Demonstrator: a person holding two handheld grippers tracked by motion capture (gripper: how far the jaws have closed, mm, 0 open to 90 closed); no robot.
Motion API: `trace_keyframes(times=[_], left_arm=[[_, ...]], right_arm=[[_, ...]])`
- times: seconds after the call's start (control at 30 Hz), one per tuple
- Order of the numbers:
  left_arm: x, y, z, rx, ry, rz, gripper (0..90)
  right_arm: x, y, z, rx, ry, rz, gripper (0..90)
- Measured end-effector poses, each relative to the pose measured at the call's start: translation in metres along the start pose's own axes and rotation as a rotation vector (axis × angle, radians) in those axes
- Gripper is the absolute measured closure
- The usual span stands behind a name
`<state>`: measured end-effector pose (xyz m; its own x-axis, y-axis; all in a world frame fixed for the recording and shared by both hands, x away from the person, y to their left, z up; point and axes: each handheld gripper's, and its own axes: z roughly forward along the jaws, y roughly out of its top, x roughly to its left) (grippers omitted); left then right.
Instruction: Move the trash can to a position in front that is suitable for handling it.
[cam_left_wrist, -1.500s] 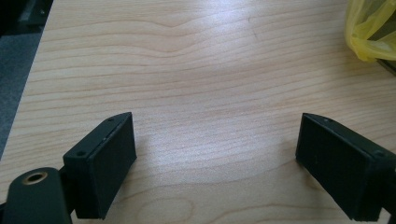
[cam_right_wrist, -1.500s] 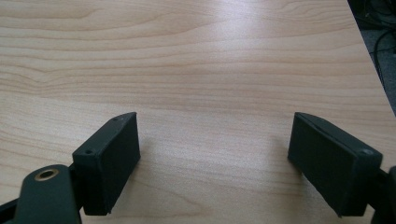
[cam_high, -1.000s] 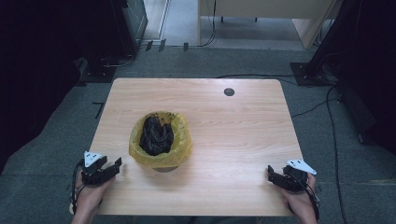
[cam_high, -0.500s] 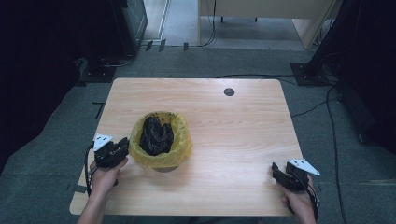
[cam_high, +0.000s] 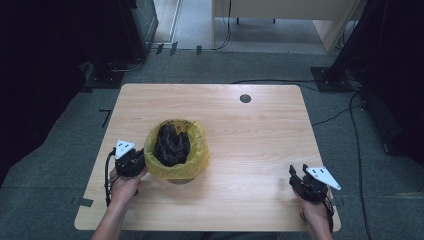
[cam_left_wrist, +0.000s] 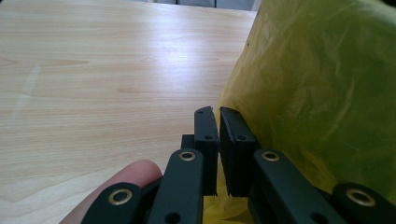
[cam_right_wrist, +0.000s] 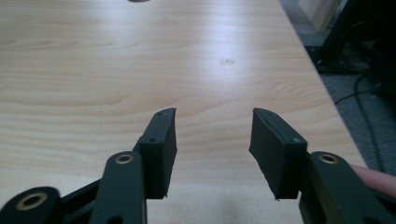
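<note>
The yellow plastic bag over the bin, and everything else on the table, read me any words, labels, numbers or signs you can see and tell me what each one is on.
None: no readable text in any view.
Yellow plastic bag: plain film, nothing printed on the sides that show.
Black crumpled bag inside it: no markings.
Light wooden table: bare grain, plus a small dark round grommet without lettering.
Left gripper and right gripper: plain black jaws, no brand or number.
</note>
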<state>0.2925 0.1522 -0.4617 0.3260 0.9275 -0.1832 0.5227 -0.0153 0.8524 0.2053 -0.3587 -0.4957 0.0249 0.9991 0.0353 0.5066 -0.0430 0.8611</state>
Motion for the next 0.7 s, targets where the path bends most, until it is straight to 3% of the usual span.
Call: trace_keyframes(times=[0.03, 0.13, 0.27, 0.47, 0.7], left_arm=[[-0.002, 0.0, 0.001, 0.003, -0.006, 0.003, 85.8], [-0.006, 0.001, 0.003, 0.011, -0.035, -0.014, 85.0], [-0.013, 0.002, 0.005, 0.017, -0.054, -0.01, 84.1], [-0.021, 0.002, 0.008, 0.022, -0.068, -0.009, 85.4], [-0.031, 0.001, 0.01, 0.026, -0.083, 0.0, 87.0]], right_arm=[[0.003, 0.002, 0.001, -0.006, -0.017, -0.003, 51.1], [0.008, 0.008, 0.005, -0.022, -0.003, 0.027, 50.7], [0.021, 0.016, 0.008, 0.015, 0.055, 0.03, 51.8], [0.043, 0.033, 0.015, -0.008, 0.13, 0.072, 55.7], [0.088, 0.048, 0.027, -0.01, 0.224, 0.011, 60.7]])
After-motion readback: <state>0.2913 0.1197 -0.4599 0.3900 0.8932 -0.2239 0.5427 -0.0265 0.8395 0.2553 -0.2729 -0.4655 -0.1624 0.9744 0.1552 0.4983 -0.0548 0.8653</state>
